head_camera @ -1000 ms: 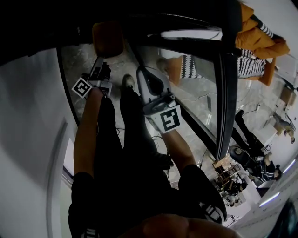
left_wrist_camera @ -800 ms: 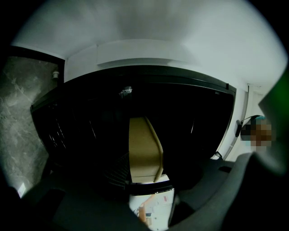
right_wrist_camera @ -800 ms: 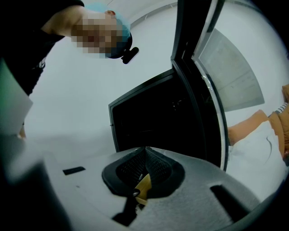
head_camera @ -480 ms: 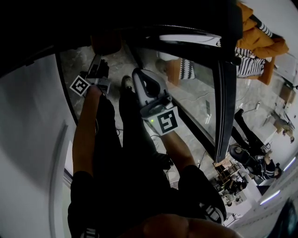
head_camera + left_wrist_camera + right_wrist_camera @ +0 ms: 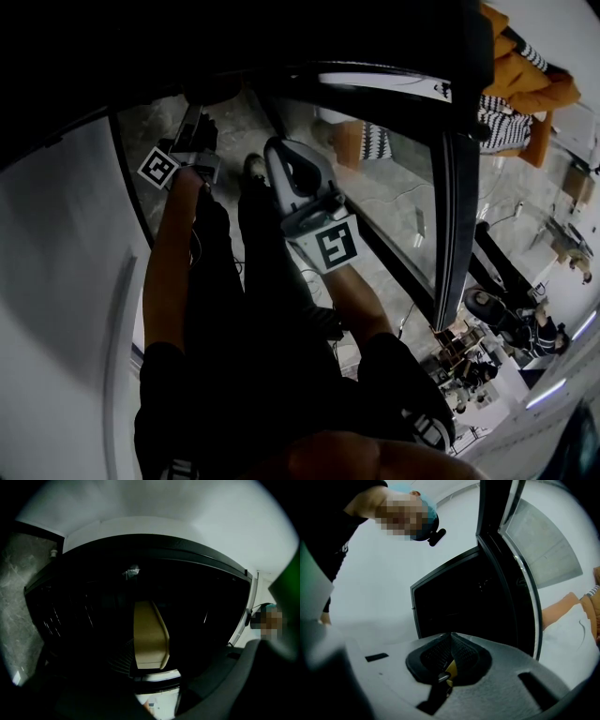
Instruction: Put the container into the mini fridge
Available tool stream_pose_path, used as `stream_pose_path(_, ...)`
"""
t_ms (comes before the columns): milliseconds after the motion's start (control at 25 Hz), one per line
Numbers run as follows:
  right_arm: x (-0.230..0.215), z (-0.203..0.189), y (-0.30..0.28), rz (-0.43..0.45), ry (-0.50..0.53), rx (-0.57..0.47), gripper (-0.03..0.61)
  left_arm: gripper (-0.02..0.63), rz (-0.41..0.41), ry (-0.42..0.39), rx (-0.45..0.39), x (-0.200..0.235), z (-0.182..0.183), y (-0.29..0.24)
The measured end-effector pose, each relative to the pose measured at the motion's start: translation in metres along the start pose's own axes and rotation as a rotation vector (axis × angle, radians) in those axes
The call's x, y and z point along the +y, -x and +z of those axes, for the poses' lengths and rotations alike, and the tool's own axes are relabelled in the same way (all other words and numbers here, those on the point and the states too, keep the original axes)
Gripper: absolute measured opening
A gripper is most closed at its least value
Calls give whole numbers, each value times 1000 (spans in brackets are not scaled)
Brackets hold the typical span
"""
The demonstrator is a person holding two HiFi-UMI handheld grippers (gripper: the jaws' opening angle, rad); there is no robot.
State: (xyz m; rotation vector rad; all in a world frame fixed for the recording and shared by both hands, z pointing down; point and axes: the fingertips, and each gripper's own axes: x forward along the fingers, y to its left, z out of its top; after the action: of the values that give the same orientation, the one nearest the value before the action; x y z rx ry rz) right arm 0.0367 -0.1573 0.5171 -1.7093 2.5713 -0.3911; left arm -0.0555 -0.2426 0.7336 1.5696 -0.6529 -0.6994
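The mini fridge (image 5: 84, 602) stands open and dark inside, its glass door (image 5: 451, 187) swung out to the right. The tan container (image 5: 150, 637) is inside the opening, near its middle and lengthwise inward, clamped between the left gripper's (image 5: 194, 127) jaws. The right gripper (image 5: 451, 652) hangs outside the fridge, its pads pressed together on nothing.

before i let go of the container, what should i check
1. Fridge door open: ok.
2. Container gripped by left gripper: ok.
3. Container past the mini fridge opening: ok.
4. Shelf under the container, touching it: cannot tell, the interior is too dark.
5. Right gripper shut, empty and outside the opening: ok.
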Motion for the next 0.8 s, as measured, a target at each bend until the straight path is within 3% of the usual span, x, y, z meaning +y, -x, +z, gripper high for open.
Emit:
stream_pose_path(320,-9,3,-5,-1,-4,-8,0,225,-18,-6,-26,1,3,-18)
stream_pose_path(800,-12,0,-4,1,-5,-4,0,225,20,-6,-42,13,1,-30)
